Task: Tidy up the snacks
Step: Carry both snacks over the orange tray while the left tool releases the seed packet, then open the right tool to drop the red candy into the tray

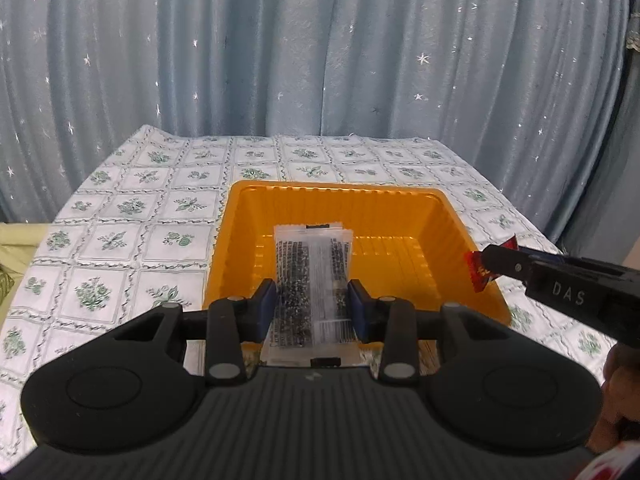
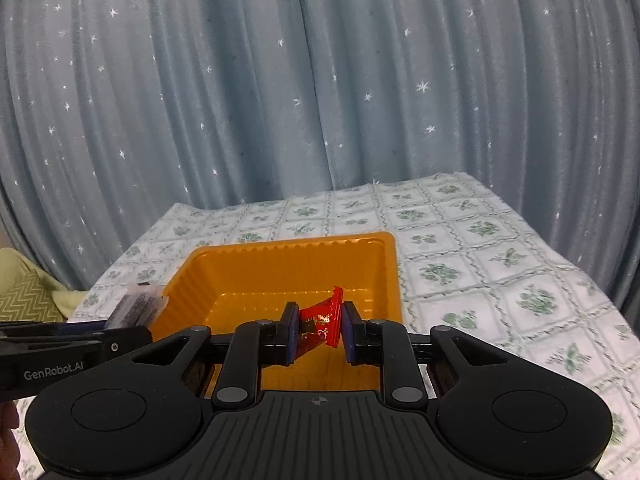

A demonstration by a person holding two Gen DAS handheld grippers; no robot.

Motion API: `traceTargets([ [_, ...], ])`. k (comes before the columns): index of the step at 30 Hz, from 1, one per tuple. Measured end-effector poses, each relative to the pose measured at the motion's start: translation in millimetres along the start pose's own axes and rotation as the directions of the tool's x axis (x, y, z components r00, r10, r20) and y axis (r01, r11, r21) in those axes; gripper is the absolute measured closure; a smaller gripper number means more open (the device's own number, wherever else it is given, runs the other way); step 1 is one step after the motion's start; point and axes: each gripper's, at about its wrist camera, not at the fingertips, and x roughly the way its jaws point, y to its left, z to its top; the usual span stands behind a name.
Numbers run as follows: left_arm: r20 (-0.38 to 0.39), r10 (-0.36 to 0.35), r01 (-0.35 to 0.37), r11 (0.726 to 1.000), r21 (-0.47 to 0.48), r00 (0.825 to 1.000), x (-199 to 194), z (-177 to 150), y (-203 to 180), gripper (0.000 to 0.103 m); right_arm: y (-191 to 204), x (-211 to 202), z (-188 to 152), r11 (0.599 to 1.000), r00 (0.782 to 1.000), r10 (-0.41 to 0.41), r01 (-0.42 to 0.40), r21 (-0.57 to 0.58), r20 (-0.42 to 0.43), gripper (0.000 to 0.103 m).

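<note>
While both grippers hang over the orange tray (image 1: 452,216), I read the scene from left to right: the floral tablecloth (image 1: 120,208) runs off to the left with no loose snacks showing on it, and the star-speckled curtain (image 1: 320,48) closes off the back. My left gripper (image 1: 313,306) has its blue pads pressed against the sides of a clear packet of dark snack pieces (image 1: 310,276), which juts forward above the tray's near-left part. Further right, my right gripper (image 2: 319,330) pinches a small red-wrapped candy (image 2: 320,322) between its fingers, held above the tray's near edge; from the left wrist view that same candy pokes out just over the tray's right rim. The tray floor, as far as either camera shows it, looks bare, with nothing yet resting inside. My judgement is that the sorting is at an early-to-middle stage: two snacks are picked up and carried to the container, but neither is released. What remains is to lower and let go of each one, and I cannot tell whether more snacks wait outside the cameras' reach.
</note>
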Motion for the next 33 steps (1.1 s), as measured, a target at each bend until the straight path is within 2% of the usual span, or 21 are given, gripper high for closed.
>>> traceTargets([
  [4, -0.015, -0.001, 0.001, 1.0, -0.013, 1.0, 21, 5, 5, 0.067, -1, 22, 1, 1.0, 0.999, 0.008, -0.008, 0.011, -0.031, 0.08],
  [11, -0.031, -0.014, 0.013, 0.999, -0.031, 0.999, 41, 9, 8, 0.067, 0, 38, -5, 1.0, 0.998, 0.018, -0.017, 0.021, -0.067, 0.08],
  [12, -0.027, -0.013, 0.012, 0.999, -0.03, 1.0, 43, 10, 8, 0.061, 0, 39, -5, 1.0, 0.997, 0.021, -0.02, 0.021, -0.071, 0.08],
  [13, -0.025, -0.01, 0.01, 1.0, -0.029, 1.0, 43, 10, 8, 0.053, 1, 40, -6, 1.0, 0.997, 0.022, -0.021, 0.019, -0.072, 0.08],
  [21, -0.005, 0.016, -0.017, 0.999, -0.036, 1.0, 31, 9, 19, 0.05, -1, 41, -7, 0.999, 0.997, 0.026, -0.024, 0.032, -0.074, 0.08],
  [27, -0.006, 0.023, -0.023, 0.998, -0.057, 1.0, 22, 4, 29, 0.048, 1, 43, -6, 0.996, 0.996, 0.076, -0.073, 0.052, -0.056, 0.079],
  [28, -0.005, 0.024, -0.025, 0.998, -0.059, 1.0, 20, 3, 30, 0.047, 0, 44, -6, 0.996, 0.995, 0.076, -0.073, 0.06, -0.057, 0.067],
  [29, -0.005, 0.025, -0.025, 0.998, -0.061, 1.0, 18, 2, 31, 0.047, 0, 44, -6, 0.995, 0.996, 0.075, -0.071, 0.072, -0.054, 0.043],
  [30, -0.005, 0.025, -0.025, 0.998, -0.063, 1.0, 16, 0, 31, 0.047, -2, 43, -6, 0.994, 0.996, 0.073, -0.069, 0.086, -0.046, 0.035],
  [33, -0.004, 0.026, -0.026, 0.998, -0.064, 1.0, 8, -4, 31, 0.046, -6, 36, -3, 0.993, 0.998, 0.064, -0.062, 0.097, -0.018, 0.033],
])
